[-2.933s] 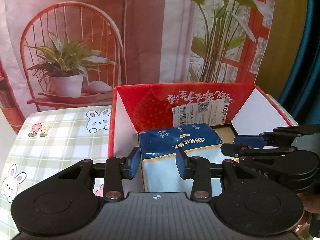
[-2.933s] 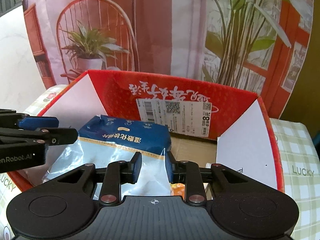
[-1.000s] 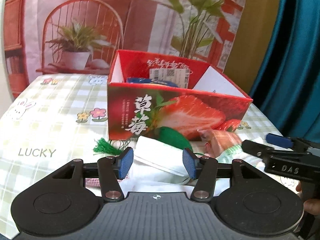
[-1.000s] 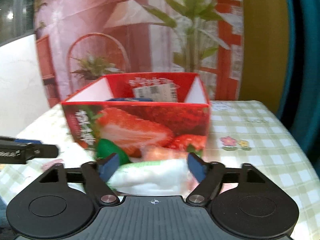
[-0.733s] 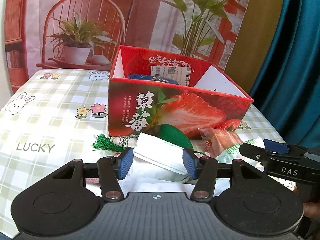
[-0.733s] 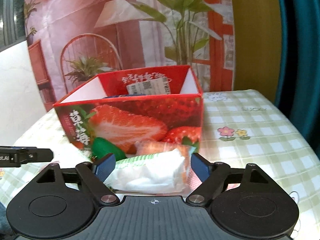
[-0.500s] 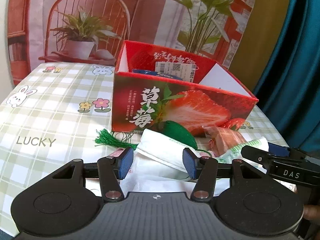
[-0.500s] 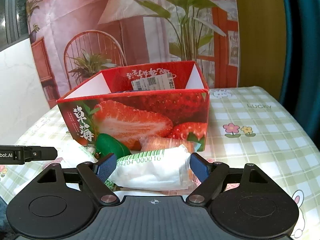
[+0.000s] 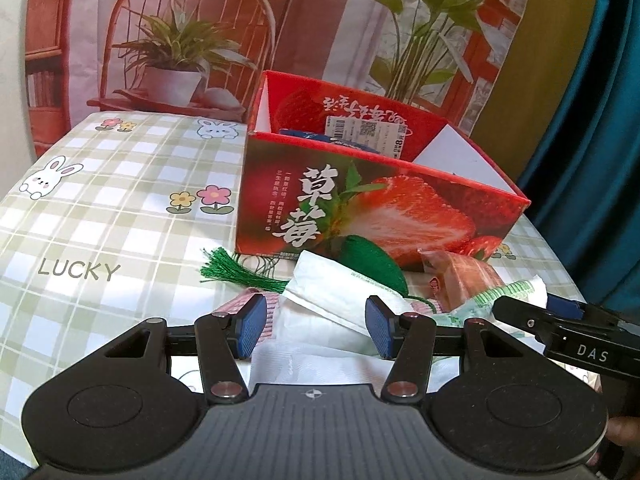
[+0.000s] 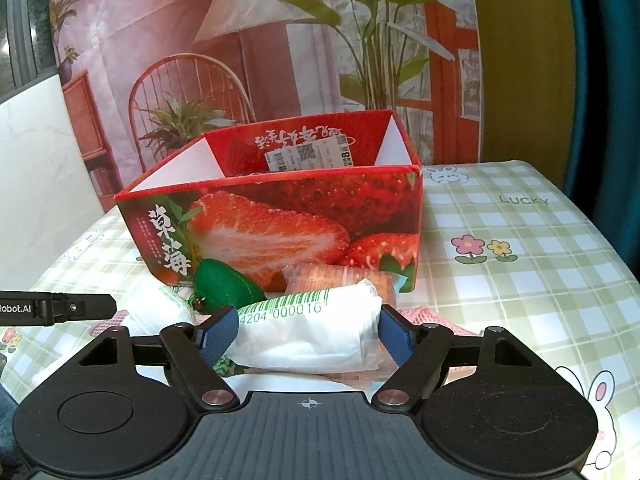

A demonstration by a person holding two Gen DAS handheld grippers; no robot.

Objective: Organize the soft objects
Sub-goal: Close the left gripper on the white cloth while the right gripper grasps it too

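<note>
Your right tongs [image 10: 308, 334] are closing around the white tissue pack [image 10: 308, 336] lying near the strawberry box [image 10: 280, 216]; squeeze it mid-length. Left tongs [image 9: 316, 330] hang open, empty.

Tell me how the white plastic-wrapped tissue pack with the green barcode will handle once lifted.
The white plastic-wrapped tissue pack looks puffy and creased, so probably squashy and light. Its glossy film may slip. The right gripper is closing across its ends, so it may sag mid-span.
</note>
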